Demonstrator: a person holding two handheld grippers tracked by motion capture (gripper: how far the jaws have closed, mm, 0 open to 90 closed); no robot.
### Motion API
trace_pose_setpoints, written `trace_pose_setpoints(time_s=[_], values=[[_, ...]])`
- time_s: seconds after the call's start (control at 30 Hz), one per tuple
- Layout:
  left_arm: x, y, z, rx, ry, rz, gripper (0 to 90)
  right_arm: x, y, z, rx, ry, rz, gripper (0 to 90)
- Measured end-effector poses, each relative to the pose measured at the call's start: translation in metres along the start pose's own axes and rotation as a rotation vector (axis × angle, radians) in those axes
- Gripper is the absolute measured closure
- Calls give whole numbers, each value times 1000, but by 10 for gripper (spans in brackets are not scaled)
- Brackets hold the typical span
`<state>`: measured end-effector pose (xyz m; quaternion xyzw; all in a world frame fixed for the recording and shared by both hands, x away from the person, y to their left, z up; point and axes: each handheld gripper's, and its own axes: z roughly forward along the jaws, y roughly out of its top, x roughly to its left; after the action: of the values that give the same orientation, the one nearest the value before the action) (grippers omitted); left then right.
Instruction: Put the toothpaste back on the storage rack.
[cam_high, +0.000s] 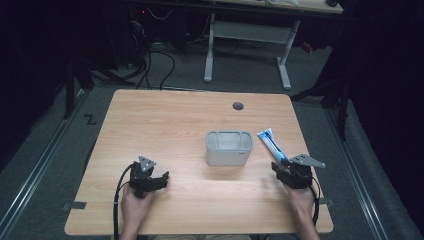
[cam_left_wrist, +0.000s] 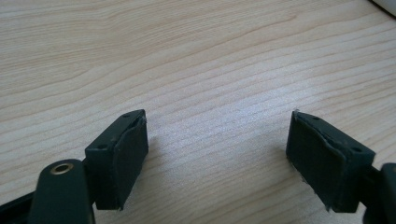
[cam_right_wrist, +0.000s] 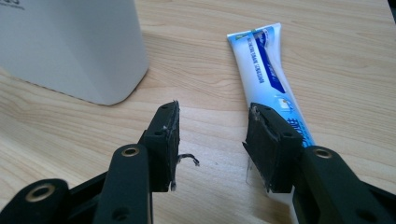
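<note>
Early stage: your right gripper (cam_right_wrist: 212, 144), jaws parted and empty, sits just beside the toothpaste tube (cam_right_wrist: 268, 74) lying on the desk (cam_high: 165, 125) near the grey bin (cam_high: 229, 148); grasping remains; your left gripper (cam_left_wrist: 217, 154) rests released.

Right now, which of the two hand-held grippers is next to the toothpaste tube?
The right hand-held gripper, beside the blue-and-white plastic toothpaste tube; the left hand-held gripper sits over bare wood.

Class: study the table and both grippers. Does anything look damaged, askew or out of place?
Yes. The right gripper has frayed pads; a loose black thread hangs off one. The toothpaste tube lies slanted beside the white container, outside it.
</note>
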<state>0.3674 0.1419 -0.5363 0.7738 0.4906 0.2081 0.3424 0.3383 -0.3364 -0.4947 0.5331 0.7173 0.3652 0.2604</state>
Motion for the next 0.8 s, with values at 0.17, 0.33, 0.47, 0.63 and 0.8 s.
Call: trace_pose_setpoints(time_s=[0.17,0.33,0.47,0.63,0.8], values=[[0,0,0,-1,1,0,212,-5,5,-1,3,6,-6,543],[0,0,0,0,0,0,212,-10,11,1,7,6,-1,534],[0,0,0,-1,1,0,212,-13,16,1,8,15,-2,541],[0,0,0,-1,1,0,212,-16,20,2,8,16,3,547],[0,0,0,0,0,0,212,-19,24,5,18,6,13,542]])
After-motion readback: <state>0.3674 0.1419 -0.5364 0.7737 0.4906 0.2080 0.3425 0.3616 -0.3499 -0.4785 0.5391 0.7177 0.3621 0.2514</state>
